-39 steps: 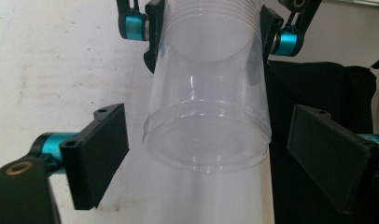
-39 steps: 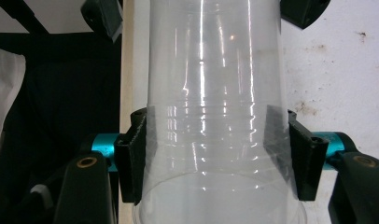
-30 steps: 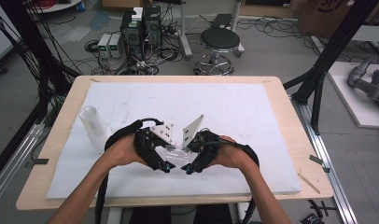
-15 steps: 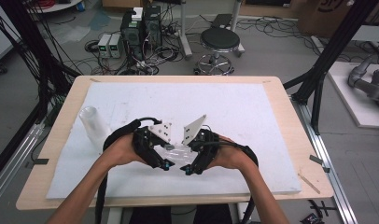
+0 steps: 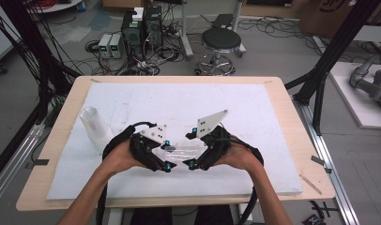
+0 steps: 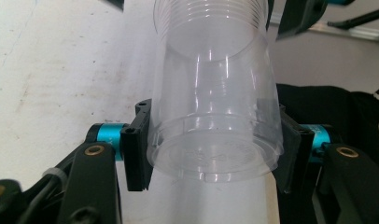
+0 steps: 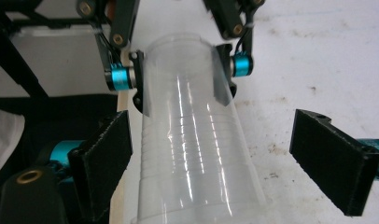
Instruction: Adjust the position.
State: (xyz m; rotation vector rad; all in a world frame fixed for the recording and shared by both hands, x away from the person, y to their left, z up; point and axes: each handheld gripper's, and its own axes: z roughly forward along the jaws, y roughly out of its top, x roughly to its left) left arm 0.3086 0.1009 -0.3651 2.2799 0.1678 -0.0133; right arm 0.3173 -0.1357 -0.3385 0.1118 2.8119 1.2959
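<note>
A clear plastic cup [image 5: 180,153] lies level between the two grippers, just above the white board. My left gripper [image 6: 215,154] is shut on the cup [image 6: 215,107] near its base, with one pad [image 6: 136,149] pressed on each side. A second cup seems nested inside it. In the right gripper view the cup [image 7: 197,154] runs from the bottom edge up to the left gripper [image 7: 183,70]. My right gripper [image 7: 220,154] stands open around the rim end. Its jaws have just opened, and the right pad [image 7: 334,158] is well clear of the cup wall. In the high view the left gripper [image 5: 167,155] and right gripper [image 5: 192,147] face each other.
A white board [image 5: 254,117] covers most of the wooden table [image 5: 301,136]. A translucent stack of cups [image 5: 95,126] lies at the board's left. Beyond the table are a stool [image 5: 220,42], computer boxes [image 5: 140,28] and loose cables. Black frame posts [image 5: 329,61] stand at the right.
Both hands have stayed where they were. The right gripper's jaws look a little wider apart than a second ago; the left still grips the cup.
</note>
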